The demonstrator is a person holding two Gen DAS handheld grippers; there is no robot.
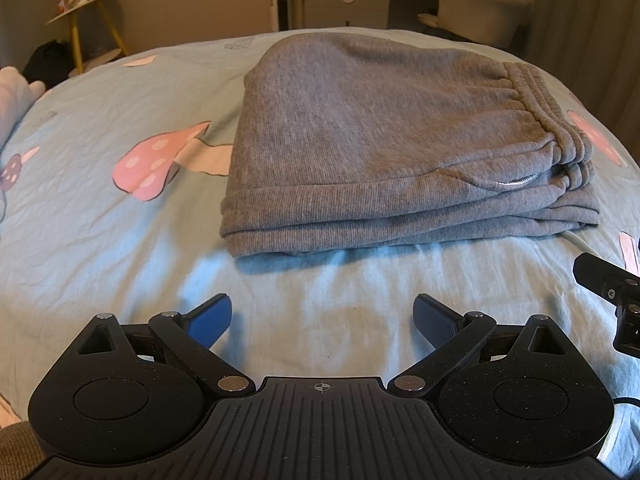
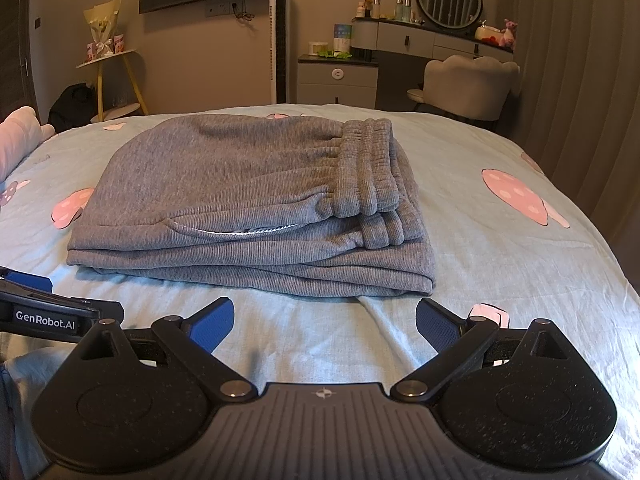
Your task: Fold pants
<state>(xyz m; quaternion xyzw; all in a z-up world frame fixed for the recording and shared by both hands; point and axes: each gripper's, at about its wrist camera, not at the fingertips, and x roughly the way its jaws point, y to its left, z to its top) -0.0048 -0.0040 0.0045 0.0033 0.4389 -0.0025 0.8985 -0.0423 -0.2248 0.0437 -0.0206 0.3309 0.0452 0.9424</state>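
Grey pants (image 1: 372,140) sit folded in a neat stack on the bed (image 1: 100,240), waistband toward the right, pocket opening showing along the near side. Both tools hang just short of the stack, over the blue mushroom-print sheet. Left gripper (image 1: 323,320): fingers spread wide, holding nothing. Right gripper (image 2: 325,320): the same, blue fingers apart and clear of the cloth.

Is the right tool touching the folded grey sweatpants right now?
Apart. The right wrist view shows bare blue bedsheet between the open right tool and the near edge of the grey sweatpants.
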